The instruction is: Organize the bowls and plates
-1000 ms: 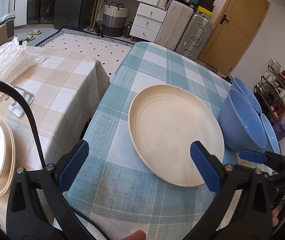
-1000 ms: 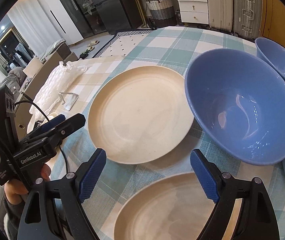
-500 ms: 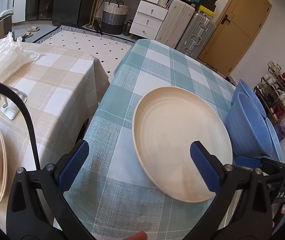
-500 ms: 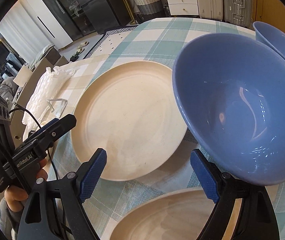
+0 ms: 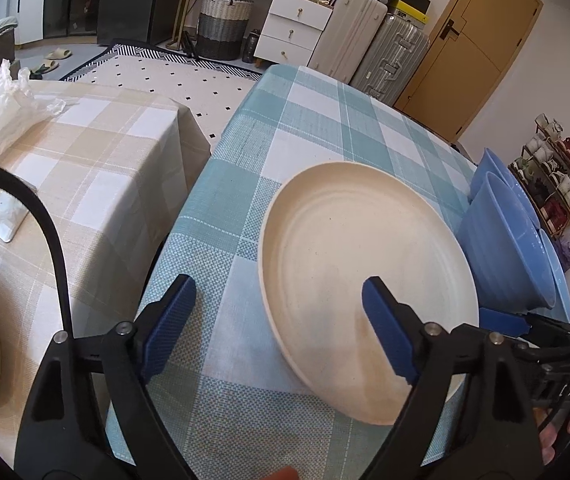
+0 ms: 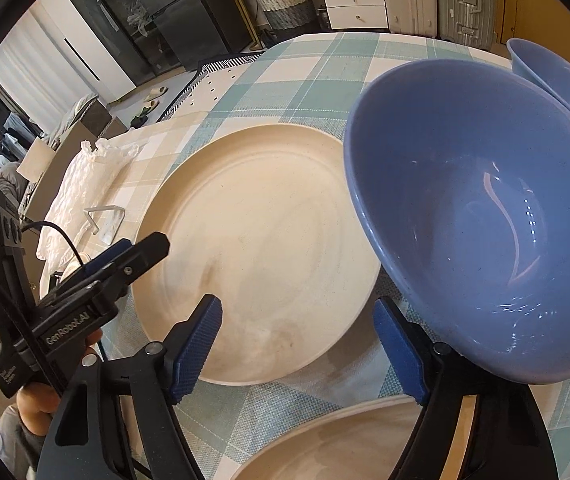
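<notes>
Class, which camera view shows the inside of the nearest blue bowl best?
The right wrist view: it looks straight into the bowl, showing its glossy, empty inside. The left wrist view shows only its outer wall and rim, beside the plate.

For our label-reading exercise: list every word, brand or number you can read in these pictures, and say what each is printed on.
"GenRobot.AI": on the left hand-held gripper, seen from the right wrist.
"AS", the first letters hidden: on the right hand-held gripper, seen from the left wrist.
Small print lower on the left hand-held gripper: too blurred to read.
The plate and bowl carry none.

A wooden door [image 5: 473,40], suitcases [image 5: 369,40], a white dresser [image 5: 293,32] and a woven basket [image 5: 223,24] line the far wall.
</notes>
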Tool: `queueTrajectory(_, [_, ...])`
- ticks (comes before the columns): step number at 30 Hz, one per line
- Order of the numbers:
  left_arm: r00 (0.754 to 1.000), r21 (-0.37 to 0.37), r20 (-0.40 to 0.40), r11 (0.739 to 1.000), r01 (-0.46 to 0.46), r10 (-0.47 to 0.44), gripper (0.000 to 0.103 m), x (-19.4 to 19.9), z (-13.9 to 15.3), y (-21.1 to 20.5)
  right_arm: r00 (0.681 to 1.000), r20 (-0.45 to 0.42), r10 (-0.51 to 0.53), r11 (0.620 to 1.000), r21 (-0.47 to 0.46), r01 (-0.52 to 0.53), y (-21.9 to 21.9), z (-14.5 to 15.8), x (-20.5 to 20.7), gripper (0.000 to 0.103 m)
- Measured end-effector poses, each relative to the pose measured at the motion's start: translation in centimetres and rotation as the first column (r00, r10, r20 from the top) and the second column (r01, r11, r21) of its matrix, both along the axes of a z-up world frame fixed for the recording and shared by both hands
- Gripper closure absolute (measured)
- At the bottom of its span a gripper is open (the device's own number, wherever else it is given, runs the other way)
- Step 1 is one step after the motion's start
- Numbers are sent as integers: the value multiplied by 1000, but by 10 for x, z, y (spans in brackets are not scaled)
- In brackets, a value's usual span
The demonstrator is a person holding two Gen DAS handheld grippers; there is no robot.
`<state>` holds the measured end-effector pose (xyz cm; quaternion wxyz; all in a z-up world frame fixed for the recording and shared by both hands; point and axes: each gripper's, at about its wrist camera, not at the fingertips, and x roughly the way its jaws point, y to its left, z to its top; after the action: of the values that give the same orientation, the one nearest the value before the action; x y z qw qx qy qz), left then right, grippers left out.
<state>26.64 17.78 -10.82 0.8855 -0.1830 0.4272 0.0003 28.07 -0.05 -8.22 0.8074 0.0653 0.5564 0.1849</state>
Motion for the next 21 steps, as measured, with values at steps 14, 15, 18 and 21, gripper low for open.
queueTrajectory(14, [1000, 40, -15, 999, -2, 3, 55, 4, -2, -5, 999, -34, -18, 999, -36, 17, 2, -12, 3, 48])
queueTrajectory(15, [1000, 42, -16, 999, -4, 5, 58, 3, -2, -5, 999, -37, -22, 999, -35, 21, 2, -13, 4, 50])
queueTrajectory(18, [1000, 50, -19, 999, -16, 17, 63, 2, -3, -3, 999, -37, -24, 999, -36, 23, 2, -13, 4, 58])
queueTrajectory(21, [1000, 68, -22, 998, -16, 17, 67, 2, -2, -4, 999, -30, -27, 999, -41, 26, 2, -14, 4, 64])
